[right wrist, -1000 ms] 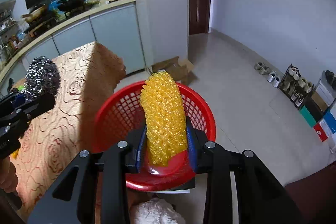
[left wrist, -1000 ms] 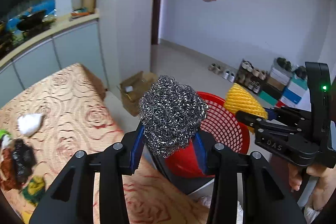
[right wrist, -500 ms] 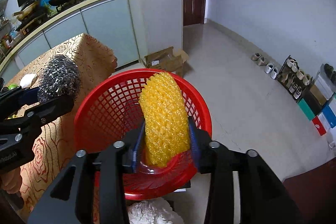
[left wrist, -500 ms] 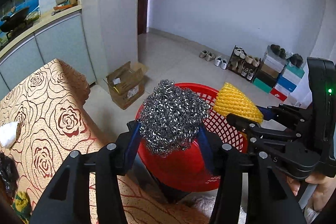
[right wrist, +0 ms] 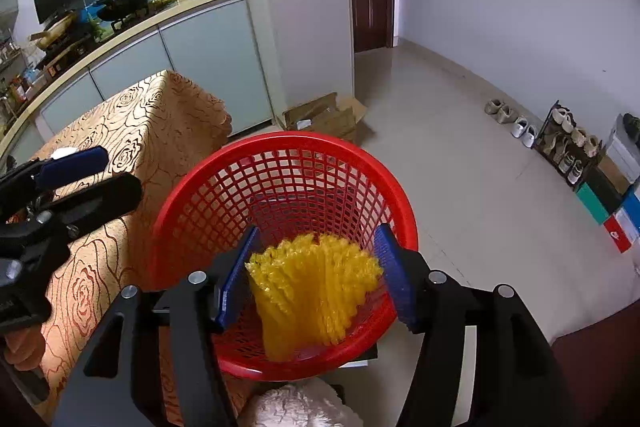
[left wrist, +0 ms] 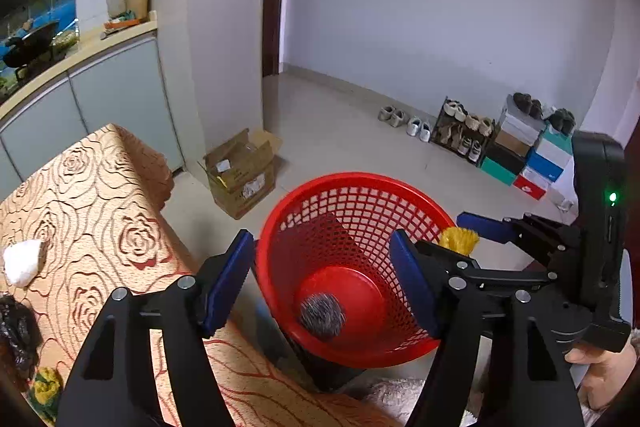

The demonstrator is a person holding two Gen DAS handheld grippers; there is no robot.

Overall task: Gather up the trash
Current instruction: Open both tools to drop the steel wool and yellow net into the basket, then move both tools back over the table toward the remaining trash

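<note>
Both fingers wide | steel scourer (left wrist: 322,315) in red basket (left wrist: 352,183) | yellow mesh (right wrist: 314,287) blurred over basket

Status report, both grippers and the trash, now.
Left gripper open over red basket; steel scourer lying at the basket's bottom. Right gripper open, yellow mesh blurred between its pads, over the basket. Nothing in the way.
</note>
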